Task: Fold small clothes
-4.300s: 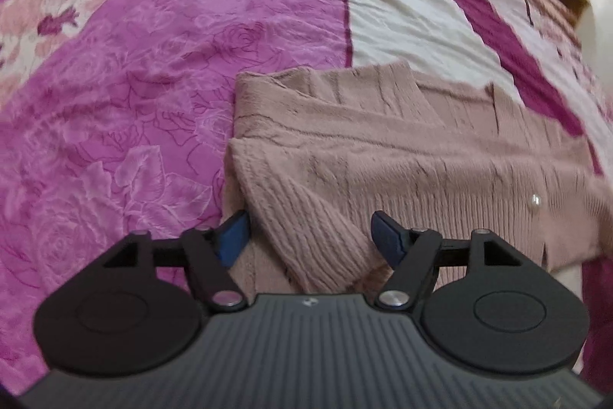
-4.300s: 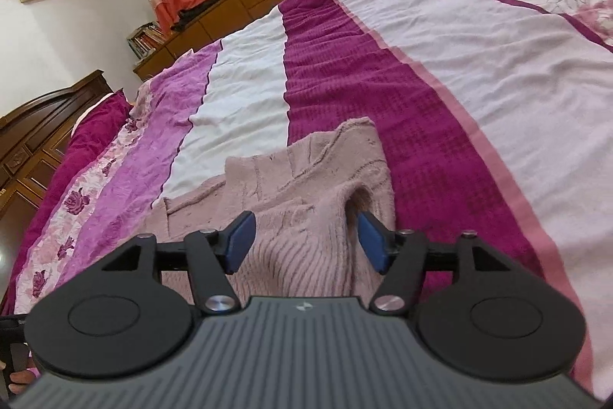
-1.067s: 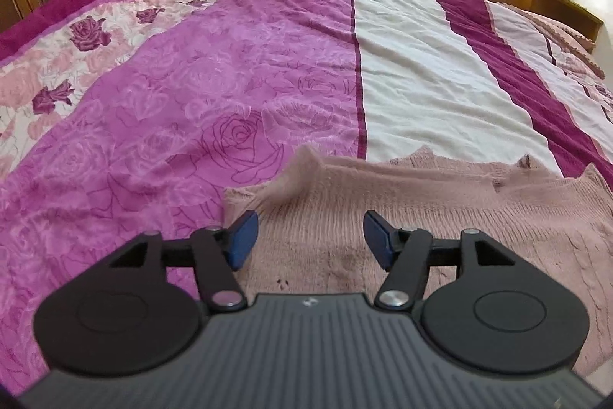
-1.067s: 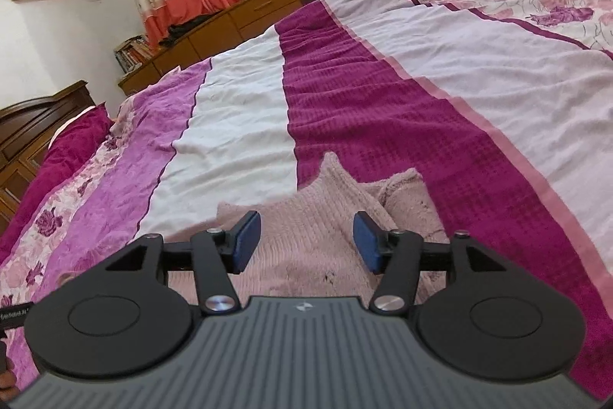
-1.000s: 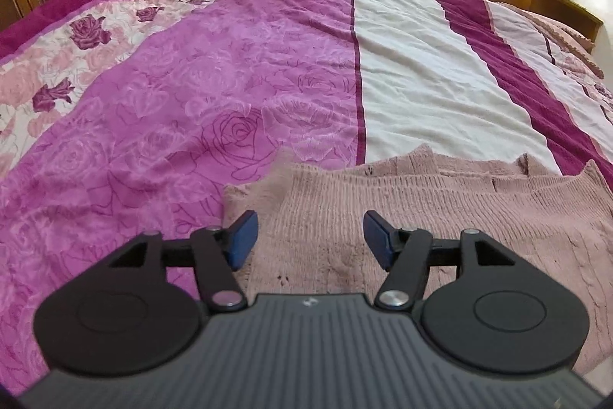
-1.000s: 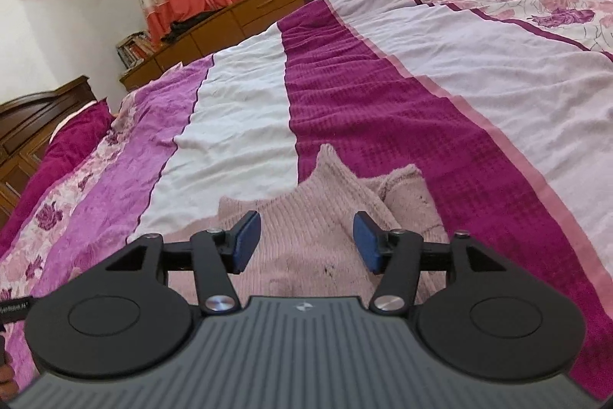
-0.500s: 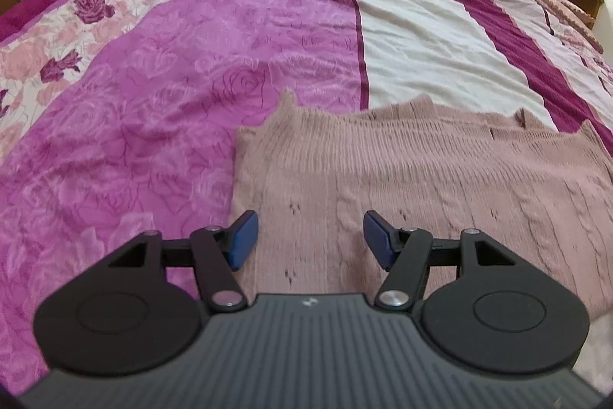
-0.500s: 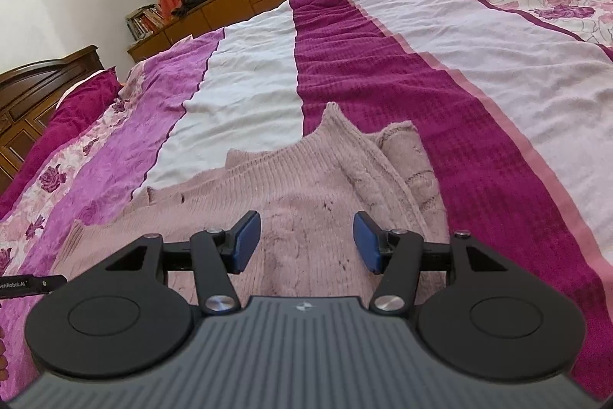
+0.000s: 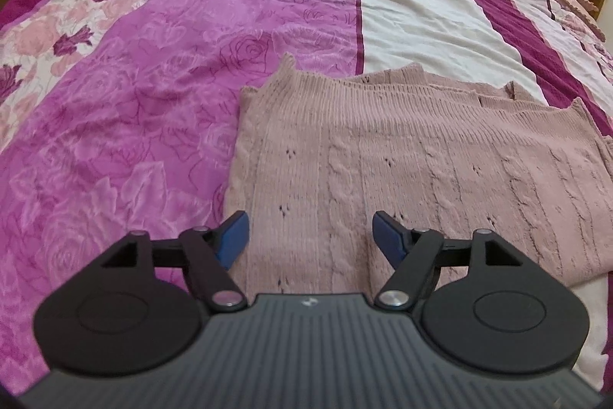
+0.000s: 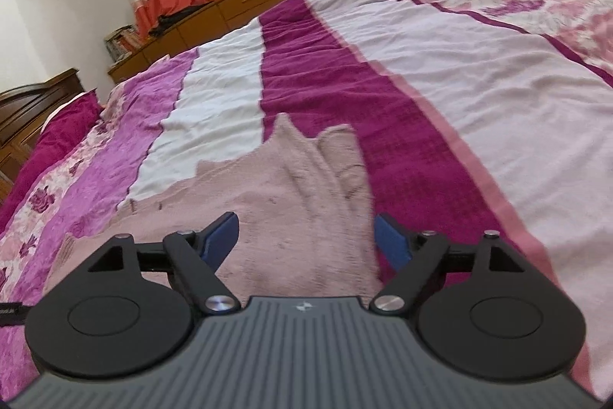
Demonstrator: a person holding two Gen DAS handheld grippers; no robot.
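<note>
Striped pink bedspread (image 9: 191,94) carries my folded pink sweater (image 9: 402,156), lying flat just ahead of both claws. My left gripper (image 9: 310,236) and right gripper (image 10: 306,236) have just been widening, nothing clamped between them.

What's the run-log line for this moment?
stage: fold laid | left tool: open, jaws just widened, empty | right tool: open, jaws just widened, empty | sweater: folded flat on bedspread
</note>
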